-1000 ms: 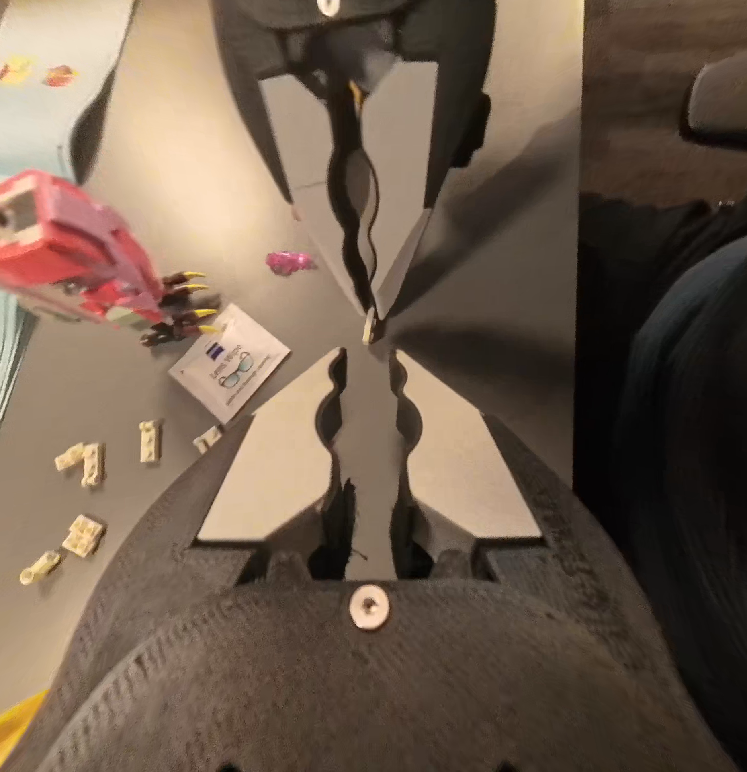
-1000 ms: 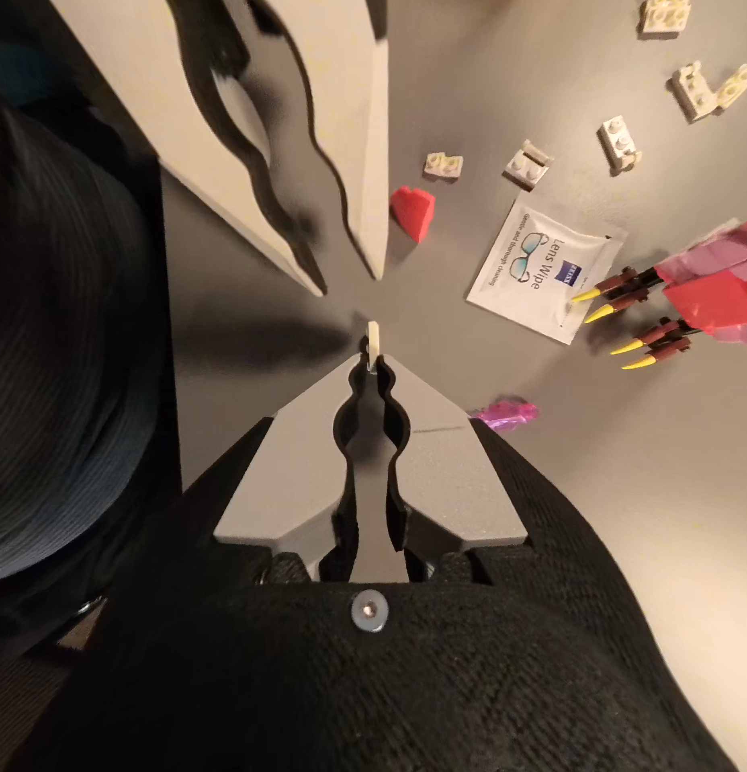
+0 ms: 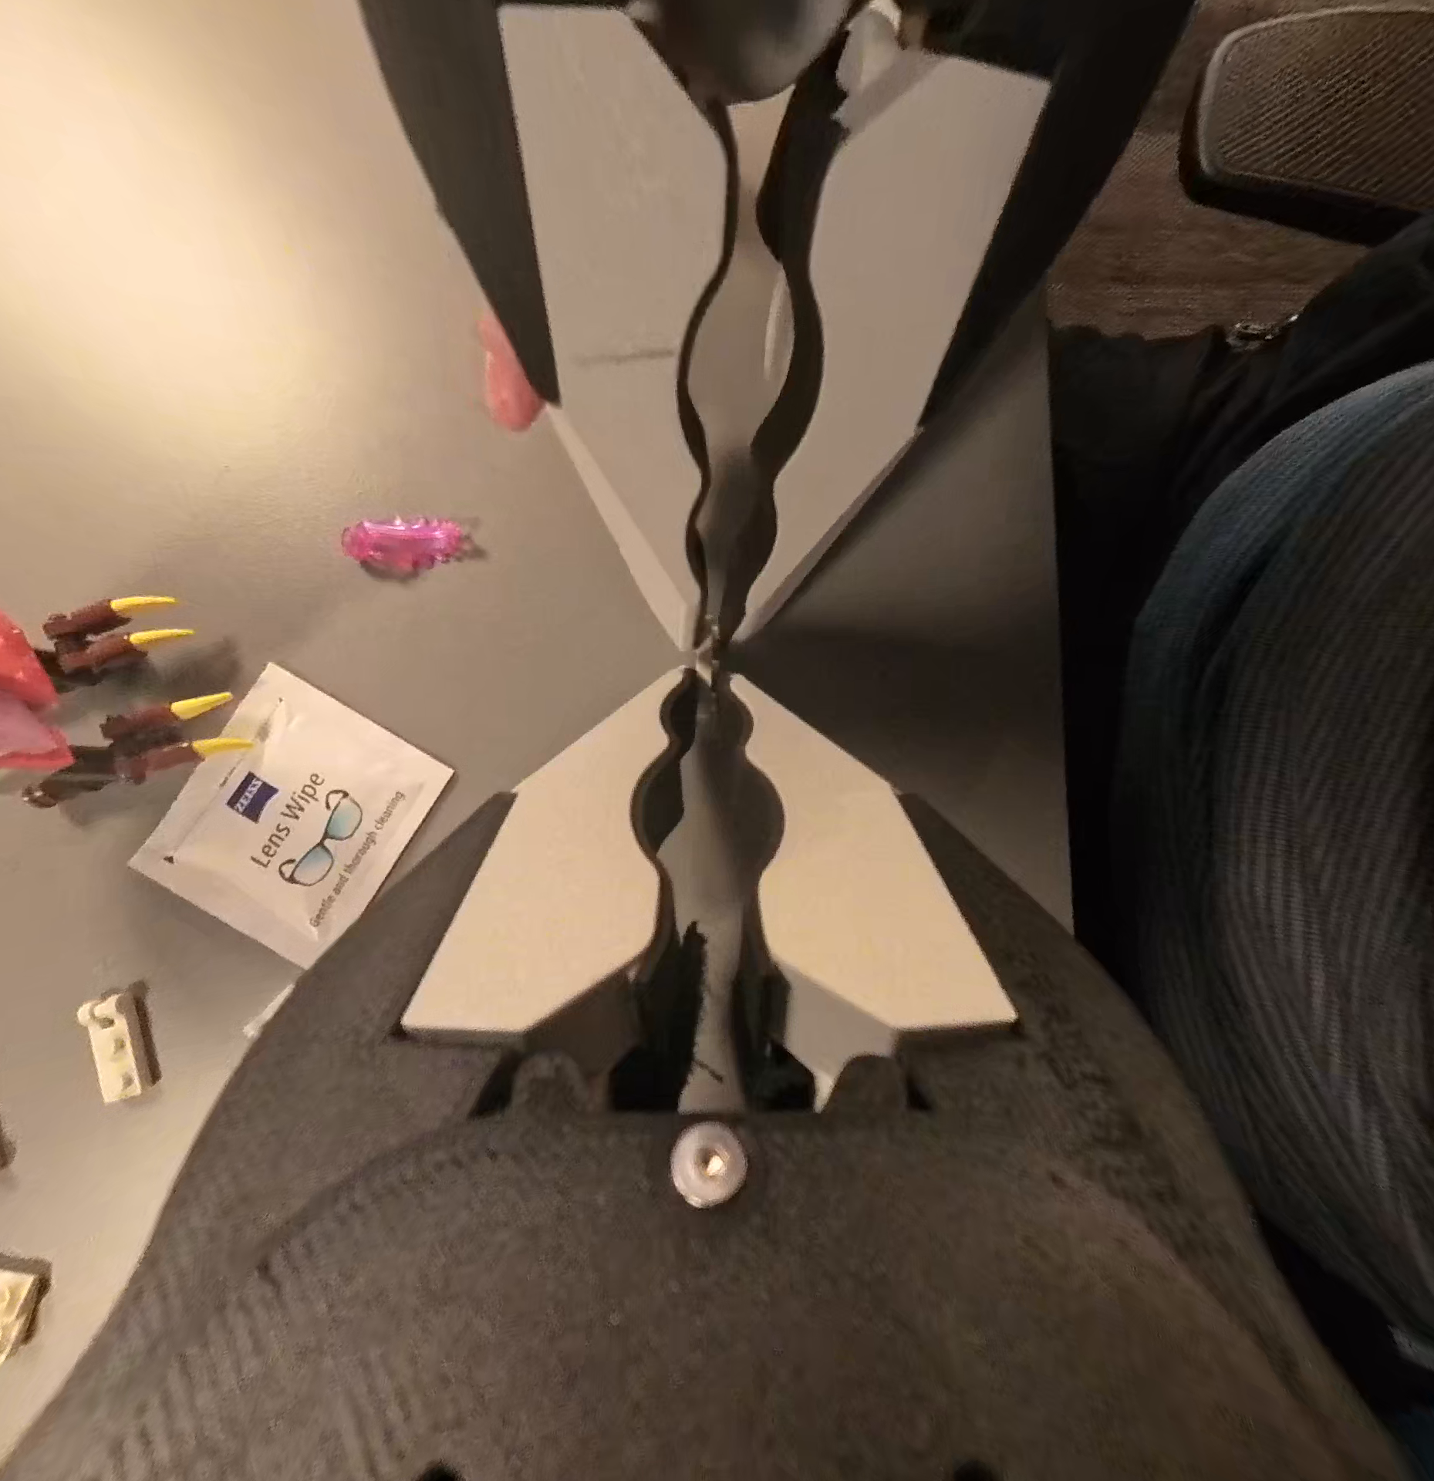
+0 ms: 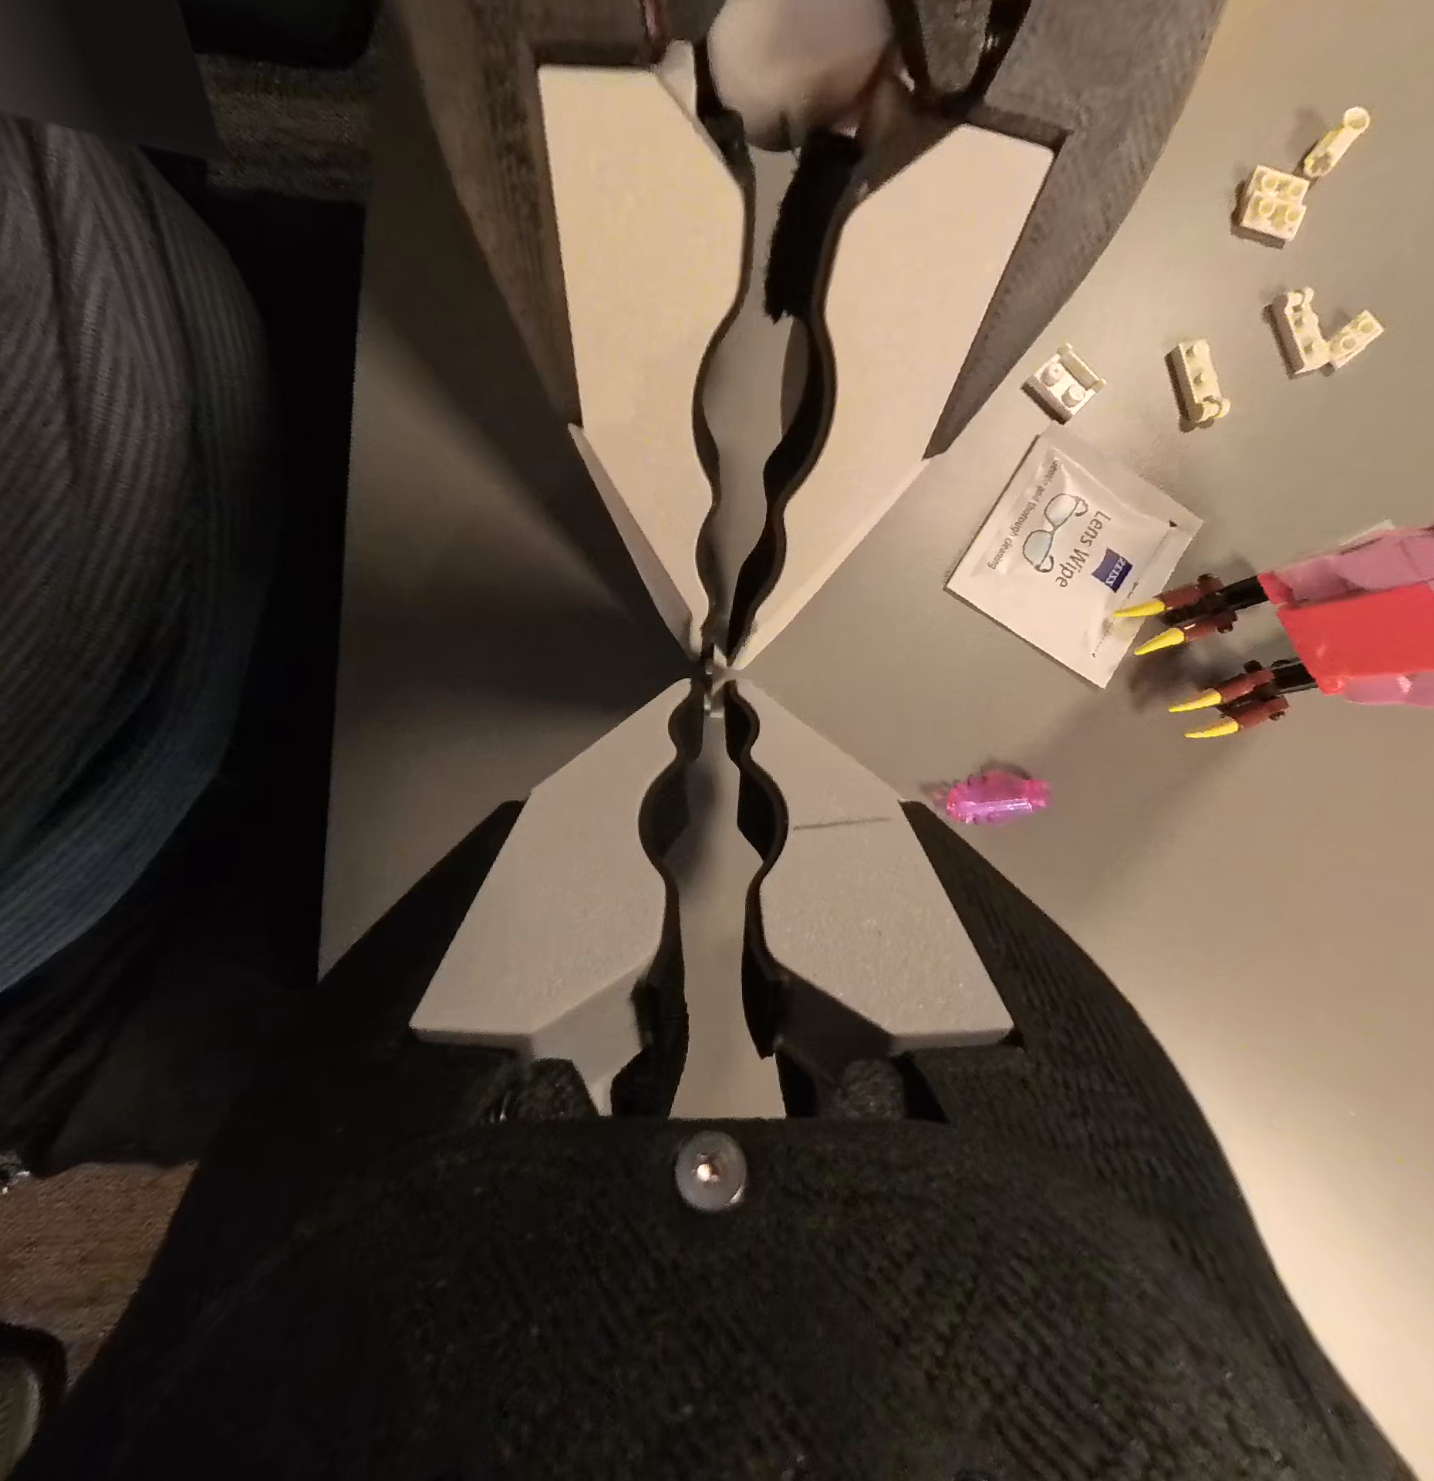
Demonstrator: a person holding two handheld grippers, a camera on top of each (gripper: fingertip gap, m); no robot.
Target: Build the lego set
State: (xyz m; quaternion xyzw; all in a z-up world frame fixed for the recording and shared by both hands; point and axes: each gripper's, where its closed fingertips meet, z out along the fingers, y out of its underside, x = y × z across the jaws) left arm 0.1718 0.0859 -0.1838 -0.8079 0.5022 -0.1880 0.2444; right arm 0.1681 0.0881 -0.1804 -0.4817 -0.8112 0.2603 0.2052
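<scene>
My two grippers meet tip to tip above the grey table (image 3: 216, 280). In the left wrist view my left gripper (image 3: 705, 683) is shut, its tips pinching a small cream brick piece (image 3: 701, 659). My right gripper (image 3: 711, 633) comes in from above and is shut on the same piece from the other side. In the right wrist view my right gripper (image 4: 713, 696) grips the cream piece (image 4: 715, 678), and the left gripper (image 4: 715, 641) faces it from above. Only a sliver of the piece shows between the four tips.
On the table lie a white wipe sachet (image 3: 289, 809), a clear pink piece (image 3: 401, 545), a red piece (image 3: 509, 385), a red and pink brick model with yellow claws (image 4: 1354, 641) and several loose cream bricks (image 4: 1062, 381). A seated person's lap (image 3: 1298, 801) is past the table edge. Both grippers' tips are close together, under 4 cm apart. The white wipe sachet (image 3: 289, 809) is about 10 cm from both grippers' fingertips. The right camera catches it too, in the right wrist view (image 4: 1080, 558).
My left gripper was open and apart from the right gripper's cream piece. It has moved up to it and shut on it. The right gripper has kept its hold.
</scene>
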